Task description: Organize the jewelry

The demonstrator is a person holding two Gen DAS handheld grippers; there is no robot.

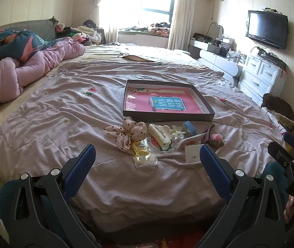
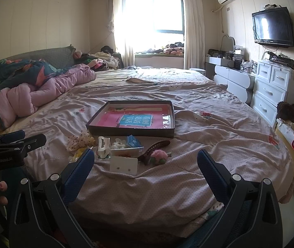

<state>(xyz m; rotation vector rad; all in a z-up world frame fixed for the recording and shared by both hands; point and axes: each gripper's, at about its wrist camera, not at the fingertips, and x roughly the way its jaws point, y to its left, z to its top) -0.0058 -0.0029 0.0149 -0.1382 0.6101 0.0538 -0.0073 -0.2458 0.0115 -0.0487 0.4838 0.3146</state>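
Observation:
A shallow dark box (image 1: 209, 111) (image 2: 130, 131) with a pink book lying in it sits mid-bed. In front of it lies a loose pile: a dotted scrunchie (image 1: 133, 132) (image 2: 81, 141), a cream claw clip (image 1: 159, 137) (image 2: 102, 146), pearl pieces (image 1: 177, 136), a blue item (image 1: 189, 127) (image 2: 133, 141), a small yellow bag (image 1: 144, 155), a white earring card (image 1: 192, 154) (image 2: 124, 164), a dark hair clip (image 2: 154, 146) and a pink pompom (image 1: 216, 138) (image 2: 159, 155). My left gripper (image 1: 147, 157) and right gripper (image 2: 146, 161) both hover open short of the pile, holding nothing.
A pink quilt (image 1: 33, 66) and patterned bedding lie heaped at the left of the bed. White drawers (image 2: 270, 91) and a wall TV (image 2: 274, 28) stand at the right. A bag (image 2: 293, 138) leans by the bed's right edge. The window is at the back.

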